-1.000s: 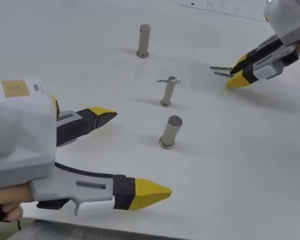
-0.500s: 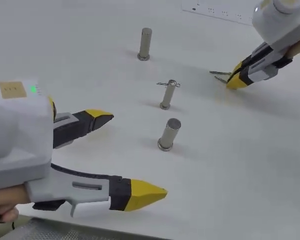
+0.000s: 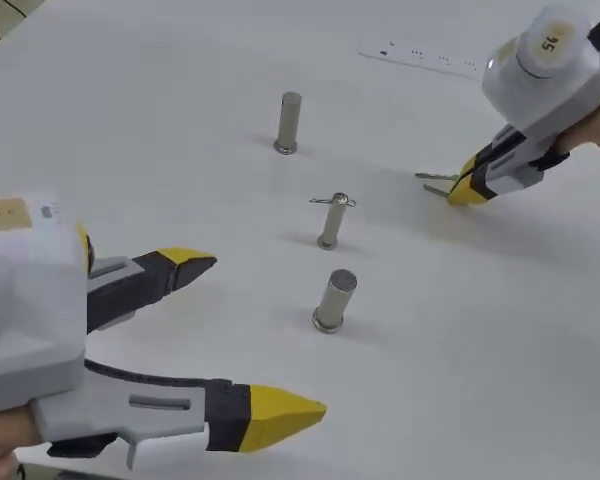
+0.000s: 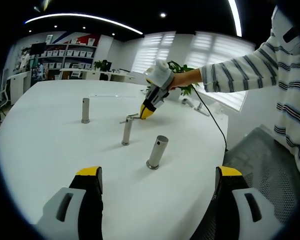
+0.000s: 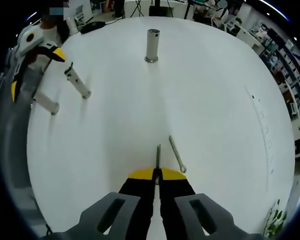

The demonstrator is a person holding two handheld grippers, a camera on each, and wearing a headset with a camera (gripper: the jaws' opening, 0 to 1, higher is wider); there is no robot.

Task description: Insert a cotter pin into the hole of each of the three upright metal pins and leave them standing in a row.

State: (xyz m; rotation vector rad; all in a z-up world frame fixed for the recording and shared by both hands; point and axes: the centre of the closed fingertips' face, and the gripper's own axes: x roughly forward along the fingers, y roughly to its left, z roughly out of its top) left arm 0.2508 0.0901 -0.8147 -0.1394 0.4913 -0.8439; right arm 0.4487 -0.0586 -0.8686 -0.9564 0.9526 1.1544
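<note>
Nearest me, at 7 o'clock, my left gripper (image 3: 255, 335) hangs slack, jaws spread wide with nothing in them. Just past its tips stands the near pin (image 3: 334, 300), bare. At 12 o'clock from it is the middle pin (image 3: 329, 224), with a fitted cotter (image 3: 335, 201) through its head. The far pin (image 3: 288, 122) stands bare at 11 o'clock, well beyond. They look like solid steel on small flanged feet. I reckon they are heavy for their size but could topple under a sideways shove, so I'd steady the shaft low with the left while threading. Out at 2 o'clock my right gripper (image 5: 157, 172) is clenched on a cotter (image 5: 158, 156) down at the table (image 3: 500, 330), its free end poking ahead; which end I hold I cannot tell. It is light, thin, springy wire, likely slick on the white top, and best pinched by the loop so the legs lead. A spare cotter (image 5: 176, 154) lies just beside it, near enough to get dragged along. Farthest off, at 1 o'clock, lies a power strip (image 3: 420, 55).
</note>
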